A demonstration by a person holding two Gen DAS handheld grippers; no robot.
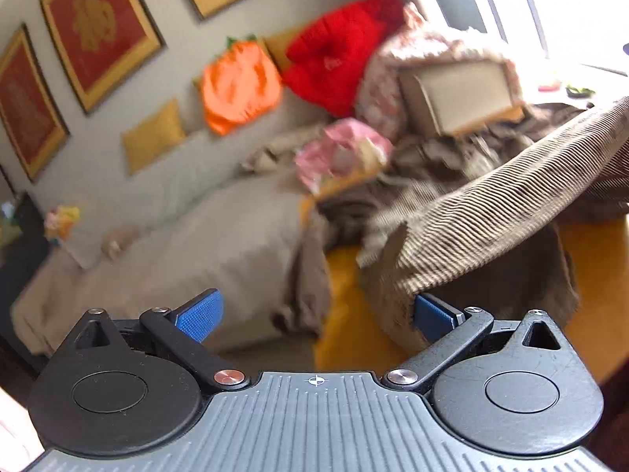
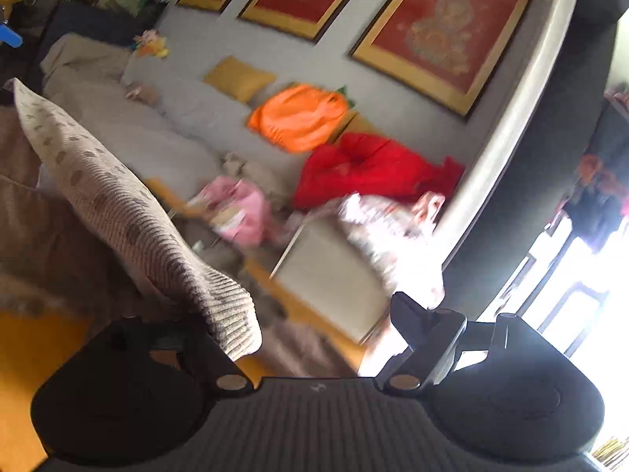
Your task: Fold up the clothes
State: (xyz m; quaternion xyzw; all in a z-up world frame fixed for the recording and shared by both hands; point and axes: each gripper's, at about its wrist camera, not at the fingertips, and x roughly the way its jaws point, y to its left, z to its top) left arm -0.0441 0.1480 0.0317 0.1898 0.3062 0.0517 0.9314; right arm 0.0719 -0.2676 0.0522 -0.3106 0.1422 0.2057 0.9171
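A brown ribbed knit garment [image 1: 491, 216] hangs in the air on the right of the left wrist view, and its lower edge lies over my left gripper's right blue pad [image 1: 432, 316]. My left gripper [image 1: 316, 310] stands open with its jaws wide apart and nothing pressed between them. In the right wrist view the same garment [image 2: 118, 204] comes in from the left and drapes over the left finger, hiding it. My right gripper [image 2: 322, 314] is open too, with its right finger [image 2: 416, 314] bare. More brown cloth [image 1: 452, 165] lies heaped behind.
A grey sofa [image 1: 220, 244] holds an orange pumpkin cushion [image 1: 240, 86], a red cushion [image 1: 338, 63], a pink bundle [image 1: 342, 153] and a beige box [image 1: 460, 90]. A yellow cover [image 1: 346, 303] lies below the garment. Framed red pictures [image 2: 440, 31] hang on the wall.
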